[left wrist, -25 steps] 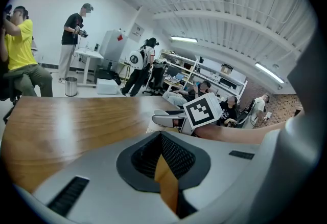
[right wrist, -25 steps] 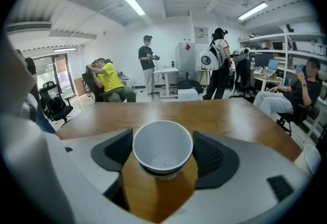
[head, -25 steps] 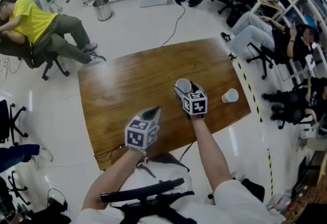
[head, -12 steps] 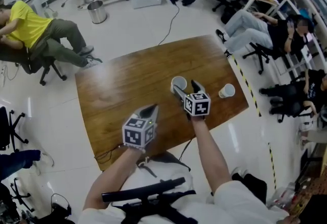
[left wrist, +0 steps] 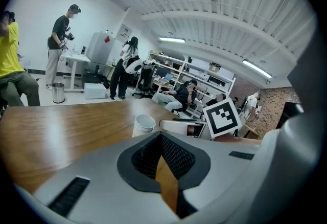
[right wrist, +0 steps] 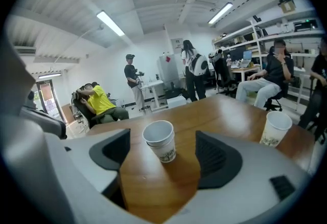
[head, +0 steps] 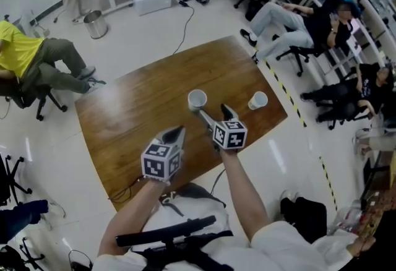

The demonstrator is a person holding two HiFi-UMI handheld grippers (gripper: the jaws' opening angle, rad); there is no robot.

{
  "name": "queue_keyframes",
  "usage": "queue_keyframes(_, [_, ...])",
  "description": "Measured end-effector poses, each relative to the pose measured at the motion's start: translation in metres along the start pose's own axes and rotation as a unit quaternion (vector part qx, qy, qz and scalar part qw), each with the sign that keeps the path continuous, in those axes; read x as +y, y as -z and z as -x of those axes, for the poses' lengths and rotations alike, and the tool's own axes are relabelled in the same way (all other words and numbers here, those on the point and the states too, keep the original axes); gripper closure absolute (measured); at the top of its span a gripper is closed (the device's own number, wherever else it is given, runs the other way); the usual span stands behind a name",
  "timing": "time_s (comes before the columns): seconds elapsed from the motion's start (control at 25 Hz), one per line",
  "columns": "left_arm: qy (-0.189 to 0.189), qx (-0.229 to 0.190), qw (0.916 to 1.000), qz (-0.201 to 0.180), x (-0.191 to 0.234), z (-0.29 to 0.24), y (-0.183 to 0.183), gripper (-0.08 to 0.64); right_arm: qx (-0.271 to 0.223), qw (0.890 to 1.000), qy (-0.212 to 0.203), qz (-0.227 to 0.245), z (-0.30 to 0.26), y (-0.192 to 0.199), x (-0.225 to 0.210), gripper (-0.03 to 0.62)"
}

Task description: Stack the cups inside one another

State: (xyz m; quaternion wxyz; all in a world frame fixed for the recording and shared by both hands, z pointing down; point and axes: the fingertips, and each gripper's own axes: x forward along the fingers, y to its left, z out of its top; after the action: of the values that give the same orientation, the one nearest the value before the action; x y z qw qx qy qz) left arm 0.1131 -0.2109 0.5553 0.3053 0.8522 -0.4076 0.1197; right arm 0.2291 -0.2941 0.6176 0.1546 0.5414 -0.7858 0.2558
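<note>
Right gripper (head: 212,112): fingers (right wrist: 217,159) spread wide, just been opening. Nothing pinched; dark ribbed pads touch nothing.

Nested cup (right wrist: 161,141): stands upright just beyond the right fingertips, in line with the gap between them, clear of both pads. White paper, tapered, round open mouth, faint print low on the wall. A second rim line under the lip, so it looks like one cup seated in another.

Left gripper (head: 173,135): fingers (left wrist: 179,154) pressed together at the tips, nothing between them. It hangs nearer the person than the nested cup and to its left, well apart from it.

Single cup (head: 258,100): same white paper kind, upright, well to the right of the nested cup, near the surface's right edge.

Surface (head: 136,109): brown wood grain, glossy, rounded corners. Broad bare stretch left of the nested cup and beyond it; narrower strip between it and the near edge, where both grippers sit.

Beyond the edges: pale shiny floor (head: 154,28), and a yellow-and-black tape line (head: 291,106) right of the single cup. People (head: 37,62) seated on wheeled chairs, well away from the nested cup.
</note>
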Motion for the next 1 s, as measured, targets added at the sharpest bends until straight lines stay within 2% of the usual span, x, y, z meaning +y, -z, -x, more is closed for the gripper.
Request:
queue_keyframes(0.16, [0.013, 0.005, 0.9998, -0.011, -0.007, -0.002, 0.003, 0.569, 0.001, 1.0, 0.026, -0.009, 0.01, 0.008, -0.023, 0.163])
queue_keyframes(0.44, [0.022, 0.016, 0.9996, 0.0, -0.022, -0.013, 0.007, 0.568, 0.002, 0.996, 0.087, -0.02, 0.04, 0.01, -0.093, 0.15])
queue_keyframes(0.64, [0.027, 0.021, 0.9994, 0.0, -0.03, -0.023, 0.006, 0.568, 0.002, 0.99, 0.139, -0.023, 0.055, 0.007, -0.147, 0.133])
queue_keyframes(1.0, [0.031, 0.035, 0.9989, 0.001, -0.036, -0.04, 0.01, 0.568, 0.033, 0.978, 0.205, -0.007, 0.054, 0.003, -0.237, 0.104])
